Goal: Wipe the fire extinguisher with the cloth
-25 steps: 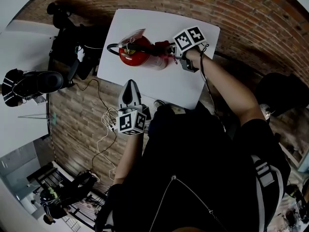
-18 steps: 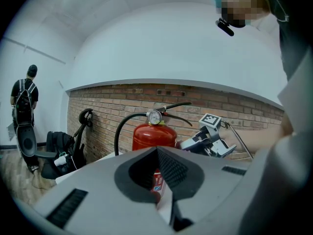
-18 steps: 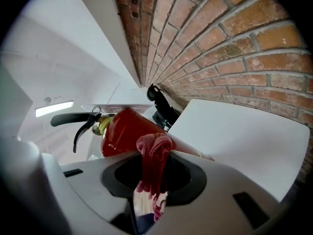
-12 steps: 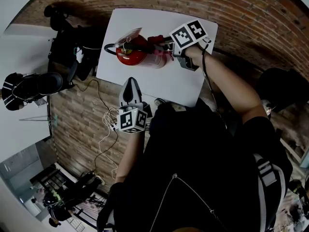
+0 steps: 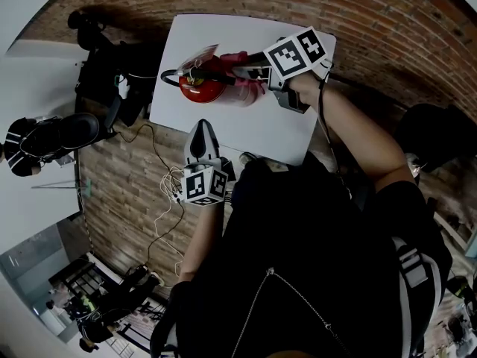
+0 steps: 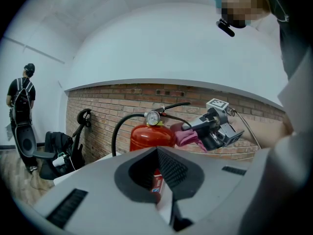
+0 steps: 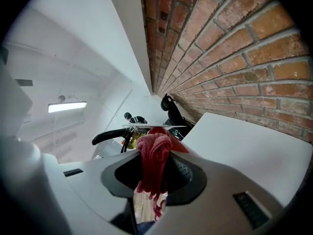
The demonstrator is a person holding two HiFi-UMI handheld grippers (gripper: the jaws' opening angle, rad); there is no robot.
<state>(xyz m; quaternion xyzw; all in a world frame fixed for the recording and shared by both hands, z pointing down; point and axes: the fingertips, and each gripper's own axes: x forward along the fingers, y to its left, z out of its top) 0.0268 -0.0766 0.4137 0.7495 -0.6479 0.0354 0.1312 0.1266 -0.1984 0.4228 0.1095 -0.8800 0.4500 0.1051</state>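
A red fire extinguisher (image 5: 200, 83) stands on the white table (image 5: 250, 129), with a black hose (image 6: 116, 131) and a gauge (image 6: 153, 117) at its top. My right gripper (image 5: 246, 64) is shut on a pink-red cloth (image 5: 235, 58) and presses it against the extinguisher's top, by the valve. In the right gripper view the cloth (image 7: 153, 163) hangs bunched between the jaws. My left gripper (image 5: 200, 130) hovers at the table's near edge, short of the extinguisher, shut with nothing in it. From the left gripper view I see the right gripper (image 6: 215, 127) holding the cloth (image 6: 188, 137).
A brick wall (image 5: 373, 21) runs behind the table. Black bags (image 5: 104, 66) and dark gear (image 5: 52, 129) lie left of it. White cables (image 5: 168, 189) trail over the brick floor near my left gripper. A person (image 6: 22, 99) stands far off at the left.
My right gripper has slid the cloth leftward from the extinguisher's side up onto its top. The left gripper has stayed in place.
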